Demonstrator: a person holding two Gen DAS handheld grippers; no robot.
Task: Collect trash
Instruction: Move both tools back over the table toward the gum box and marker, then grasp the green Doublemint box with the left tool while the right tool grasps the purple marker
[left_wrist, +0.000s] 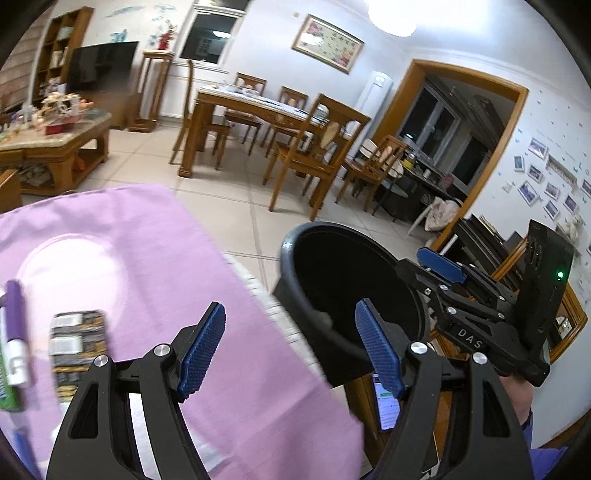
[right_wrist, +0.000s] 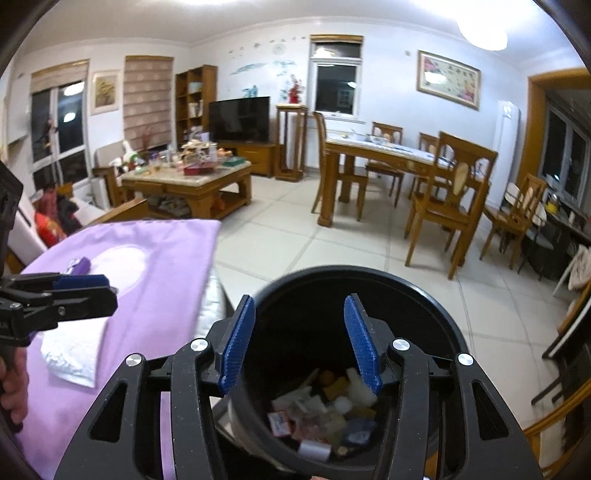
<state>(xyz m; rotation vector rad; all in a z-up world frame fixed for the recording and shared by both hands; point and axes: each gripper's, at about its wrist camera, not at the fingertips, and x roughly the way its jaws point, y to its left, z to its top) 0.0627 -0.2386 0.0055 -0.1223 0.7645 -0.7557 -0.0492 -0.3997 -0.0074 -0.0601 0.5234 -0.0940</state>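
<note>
My right tool (right_wrist: 299, 339) gapes empty above the round black bin (right_wrist: 436, 314) of crumpled scraps; left tool (left_wrist: 291, 350) open, empty, near the lilac cloth (left_wrist: 147, 236).

Count, near tabletop: one purple cloth (left_wrist: 155, 258); one purple marker (left_wrist: 14, 332); one patterned packet (left_wrist: 78, 341); one white padded envelope (right_wrist: 74, 350). One black bin (right_wrist: 439, 317) to the right, holding mixed scraps, too blurred to count. Far right: one dining table (right_wrist: 388, 155), four chairs visible.

matt black plastic bin (right_wrist: 436, 317), soft lilac cloth (right_wrist: 166, 295), glossy tiled floor (right_wrist: 332, 243)
</note>
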